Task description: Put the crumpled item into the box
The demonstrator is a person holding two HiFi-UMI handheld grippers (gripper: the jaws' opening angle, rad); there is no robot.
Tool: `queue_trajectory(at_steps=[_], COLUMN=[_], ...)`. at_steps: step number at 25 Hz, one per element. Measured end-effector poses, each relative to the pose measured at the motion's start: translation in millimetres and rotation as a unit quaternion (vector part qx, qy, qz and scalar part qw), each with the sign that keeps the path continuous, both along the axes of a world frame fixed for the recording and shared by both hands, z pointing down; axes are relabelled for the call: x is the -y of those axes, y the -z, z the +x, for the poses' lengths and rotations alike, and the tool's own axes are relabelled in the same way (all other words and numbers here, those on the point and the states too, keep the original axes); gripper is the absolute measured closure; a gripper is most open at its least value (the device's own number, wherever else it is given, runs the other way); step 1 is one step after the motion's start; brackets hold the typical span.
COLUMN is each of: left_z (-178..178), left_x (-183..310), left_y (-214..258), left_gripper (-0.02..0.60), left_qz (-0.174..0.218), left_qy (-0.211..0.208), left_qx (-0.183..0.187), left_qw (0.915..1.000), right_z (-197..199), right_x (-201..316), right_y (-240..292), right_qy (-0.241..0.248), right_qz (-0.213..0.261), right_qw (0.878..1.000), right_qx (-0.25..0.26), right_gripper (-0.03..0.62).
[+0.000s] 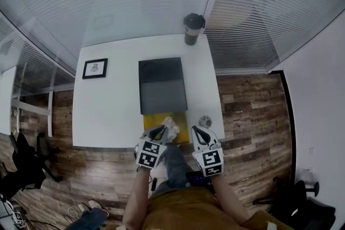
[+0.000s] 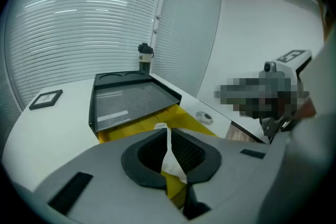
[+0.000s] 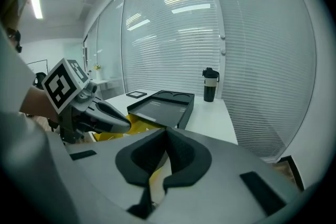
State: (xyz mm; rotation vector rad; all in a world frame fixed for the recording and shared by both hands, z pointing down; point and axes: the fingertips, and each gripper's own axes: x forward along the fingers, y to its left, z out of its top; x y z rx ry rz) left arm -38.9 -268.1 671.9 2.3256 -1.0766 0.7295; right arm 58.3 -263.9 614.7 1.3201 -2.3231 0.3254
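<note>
At the near edge of the table (image 1: 105,116), the left gripper (image 1: 160,131) is clamped on the crumpled white paper (image 1: 171,126), pinching only a thin fold of it. The black box (image 1: 161,86) lies just beyond, with a yellow part (image 1: 152,119) showing at its near end; I cannot tell whether that is the opening. A firm squeeze seems wise, releasing only once the paper is well over the opening. The right gripper (image 1: 199,132), jaws together on nothing, is best held clear at the side.
</note>
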Motion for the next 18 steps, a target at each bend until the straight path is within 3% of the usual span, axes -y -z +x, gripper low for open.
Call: queue_trajectory(at_steps=[4,18], left_z=[-6,-33], left_x=[2,-11], left_y=[21,90], left_gripper=[0.549,0.557], left_qz=[0.022,0.107], left_qy=[0.03,0.092], left_qx=[-0.034,-0.075], left_qw=[0.9987,0.9872], right_z=[-6,-19], right_x=[-5,-23], right_y=[9,52], right_qy=[0.006,0.009], right_qz=[0.011,0.069], right_qw=[1.0,0.998], right_qx=[0.001,0.005], right_gripper=[0.582,0.582])
